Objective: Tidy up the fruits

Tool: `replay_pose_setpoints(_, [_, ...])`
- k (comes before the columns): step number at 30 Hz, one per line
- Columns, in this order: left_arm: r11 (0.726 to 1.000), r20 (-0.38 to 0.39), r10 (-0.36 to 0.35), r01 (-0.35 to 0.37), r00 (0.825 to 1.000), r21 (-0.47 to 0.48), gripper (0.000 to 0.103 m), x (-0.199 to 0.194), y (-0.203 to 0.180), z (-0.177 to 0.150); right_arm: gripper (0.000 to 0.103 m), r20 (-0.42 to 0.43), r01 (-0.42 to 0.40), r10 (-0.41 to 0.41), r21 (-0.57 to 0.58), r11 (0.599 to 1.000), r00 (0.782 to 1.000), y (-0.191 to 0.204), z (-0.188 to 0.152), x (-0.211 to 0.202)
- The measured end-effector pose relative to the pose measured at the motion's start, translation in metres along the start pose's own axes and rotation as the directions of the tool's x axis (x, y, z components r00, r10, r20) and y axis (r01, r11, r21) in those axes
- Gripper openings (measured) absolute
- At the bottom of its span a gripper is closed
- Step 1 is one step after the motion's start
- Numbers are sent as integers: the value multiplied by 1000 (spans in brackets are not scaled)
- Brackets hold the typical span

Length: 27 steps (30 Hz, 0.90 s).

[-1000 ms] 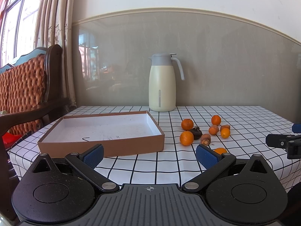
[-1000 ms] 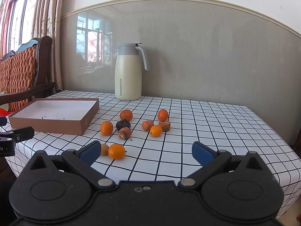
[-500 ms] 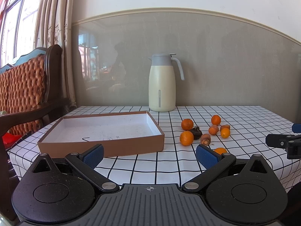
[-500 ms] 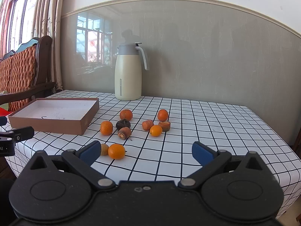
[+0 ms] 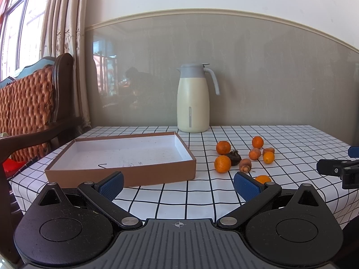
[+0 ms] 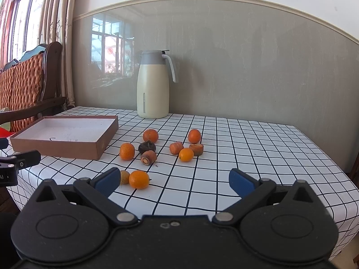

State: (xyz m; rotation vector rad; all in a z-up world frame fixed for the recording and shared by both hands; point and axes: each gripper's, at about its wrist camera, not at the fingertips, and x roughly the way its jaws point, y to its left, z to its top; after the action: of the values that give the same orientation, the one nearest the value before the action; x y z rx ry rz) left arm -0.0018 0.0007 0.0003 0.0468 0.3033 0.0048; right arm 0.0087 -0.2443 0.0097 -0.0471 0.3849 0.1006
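On the checked tablecloth (image 6: 246, 148) a loose cluster of small fruits lies to the right of a shallow brown cardboard box (image 5: 125, 157), whose white inside holds nothing but a few dark marks. A cream thermos jug (image 6: 153, 85) with a grey lid stands upright at the back, near the wall. Seen from the right wrist, 2 round oranges sit furthest back, one (image 6: 150, 135) nearer the box and one (image 6: 194, 135) further right. In front of them lie a dark, shrivelled fruit (image 6: 147, 147), another orange (image 6: 127, 151) to its left, and a brownish stubby piece (image 6: 148, 157) with a pale cut end facing the camera. To the right, 2 more stubby orange-brown pieces (image 6: 176, 147) (image 6: 196, 149) flank a small yellow-orange kumquat (image 6: 186, 154). Closest to the table's front edge, an oval orange fruit (image 6: 139, 179) touches a smaller dull yellowish one (image 6: 124, 177), which the gripper's blue pad partly hides.

The left gripper (image 5: 178, 185) hangs low before the table's front edge, jaws spread wide with nothing between them, aimed between the box and the fruits. The right gripper (image 6: 174, 182) is likewise spread wide and empty, level with the front edge, the nearest 2 fruits just beyond its left pad
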Motion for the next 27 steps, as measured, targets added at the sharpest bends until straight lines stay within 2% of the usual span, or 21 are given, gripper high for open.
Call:
replay_pose_setpoints(5, [1000,-4,-3,3,1000,-9,103,0,1,0,97,2,4,-5,3,1000,1000,-1,-2,-1])
replay_pose_setpoints(8, [999,-78,-17,20,997,30,103,11,-4,1,97,-7,5,-5,8,1000,1000,-3,-1,-1])
replay_pose_setpoints(10, [999,-97,-23,27,995,38,103,15,-6,2,97,-13,1,-1,-4,1000,1000,-3,0,0])
replay_pose_setpoints(11, [998,-105,-52,56,993,33,103,17,-7,3,97,-16,-6,6,-13,1000,1000,-3,2,0])
replay_pose_setpoints(12, [996,-107,-81,84,991,22,103,21,-7,5,97,-19,-11,11,-14,1000,1000,-4,4,2])
replay_pose_setpoints(16, [993,-59,-113,115,992,23,103,28,-22,7,97,-25,-13,12,-23,1000,1000,-9,11,15])
replay_pose_setpoints(21, [991,-39,-123,125,992,44,103,40,-40,3,96,-24,-30,29,-40,999,999,-13,12,26])
replay_pose_setpoints(27, [991,-51,-125,128,991,49,103,52,-45,-3,96,-21,-20,18,-66,998,1000,-16,9,33])
